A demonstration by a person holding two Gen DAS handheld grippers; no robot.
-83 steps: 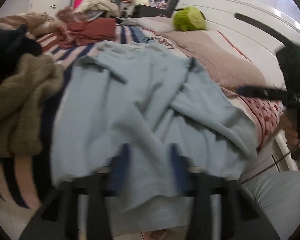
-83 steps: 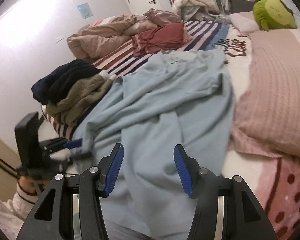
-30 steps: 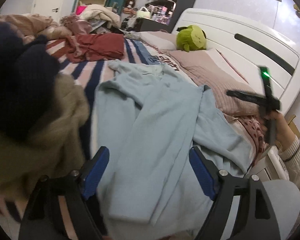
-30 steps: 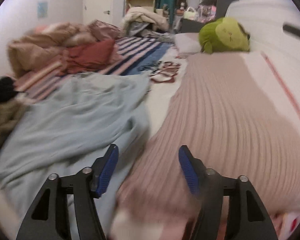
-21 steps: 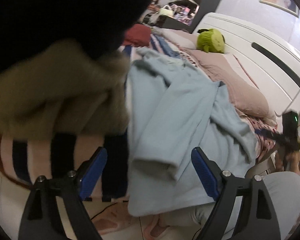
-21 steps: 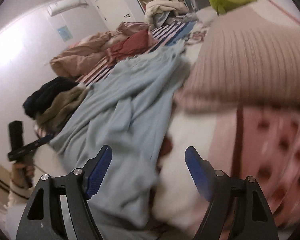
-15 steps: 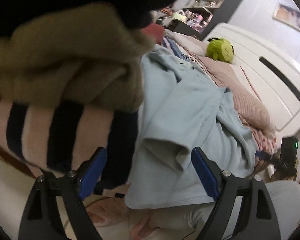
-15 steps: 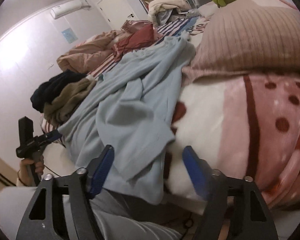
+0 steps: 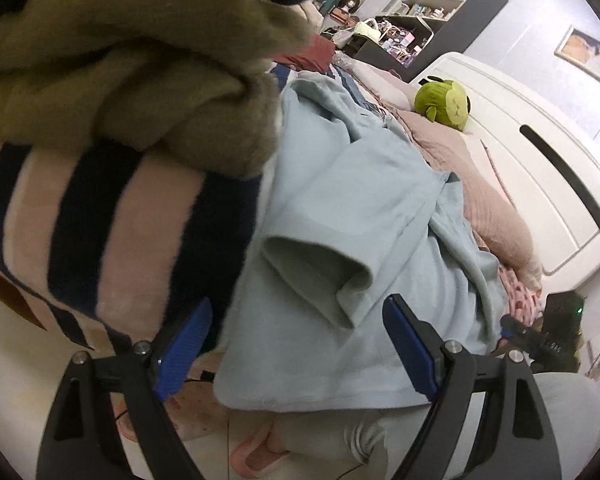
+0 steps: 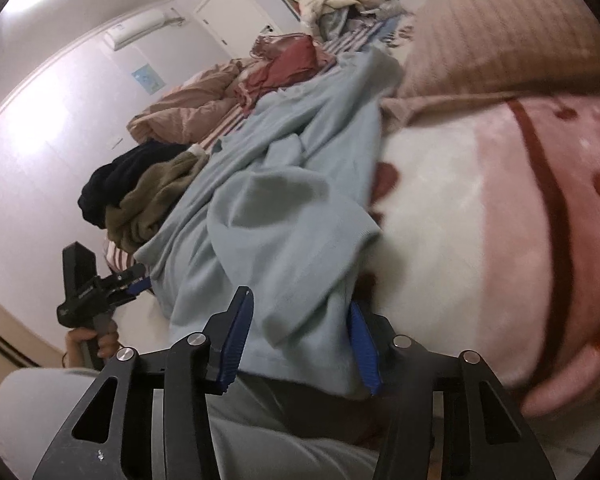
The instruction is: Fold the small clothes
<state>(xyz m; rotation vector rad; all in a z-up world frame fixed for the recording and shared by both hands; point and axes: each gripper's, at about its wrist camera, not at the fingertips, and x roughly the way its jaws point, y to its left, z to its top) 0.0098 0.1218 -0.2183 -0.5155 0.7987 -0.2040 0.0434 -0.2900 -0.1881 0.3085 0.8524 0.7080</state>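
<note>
A light blue sweater [image 9: 364, 208] lies spread and rumpled on the bed, its hem hanging over the near edge; it also shows in the right wrist view [image 10: 284, 216]. My left gripper [image 9: 296, 332] is open, low at the bed's edge, with the sweater's left hem corner between and beyond its fingers. My right gripper [image 10: 300, 320] is open around the sweater's right hem corner; cloth lies between its blue pads [image 10: 236, 332]. The left gripper shows in the right wrist view [image 10: 136, 276], and the right gripper's body in the left wrist view.
An olive garment [image 9: 148, 92] and a dark one [image 10: 116, 184] are piled left of the sweater on a striped blanket [image 9: 112, 236]. A pink ribbed pillow [image 10: 500, 36], a dotted blanket [image 10: 540, 216], a green plush [image 9: 444, 104] and a red garment [image 10: 288, 64] lie around.
Both grippers have dropped to the bed's near edge, one at each lower corner of the sweater. The right gripper's fingers have narrowed a little around the cloth.
</note>
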